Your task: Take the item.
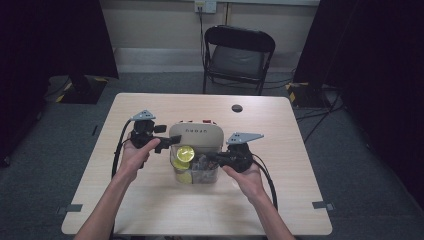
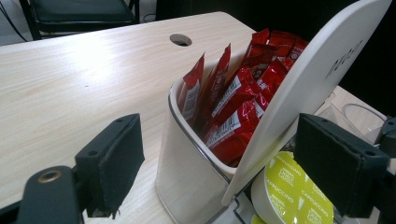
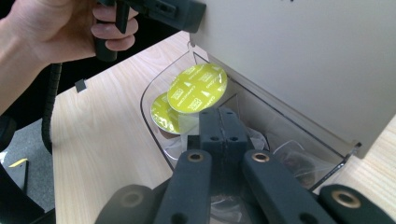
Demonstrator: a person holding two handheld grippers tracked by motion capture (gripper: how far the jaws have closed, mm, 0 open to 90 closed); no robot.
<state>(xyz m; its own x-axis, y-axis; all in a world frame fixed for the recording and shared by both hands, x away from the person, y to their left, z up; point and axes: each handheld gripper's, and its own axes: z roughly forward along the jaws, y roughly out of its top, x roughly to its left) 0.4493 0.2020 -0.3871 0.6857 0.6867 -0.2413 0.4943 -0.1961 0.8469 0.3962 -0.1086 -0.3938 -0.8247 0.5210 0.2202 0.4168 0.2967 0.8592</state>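
Your right gripper [image 3: 218,122] is squeezed tight, pads pressed together with nothing seen between them. Its tip sits inside the clear tray [image 3: 154,122], just beside a yellow-green pod [image 3: 198,88]. The pod top reads "CAPPUCCINO" in white letters. A second pod [image 3: 163,114] lies under it.

Your left gripper [image 2: 217,163] has its jaws apart, one on each side of the box [image 2: 187,172] and its tilted lid [image 2: 308,88]. I cannot tell if the pads press on them. The lid has pale letters too faint to read. Red packets [image 2: 236,100] with barcodes stand in the box. All sits on the table [image 1: 150,205].
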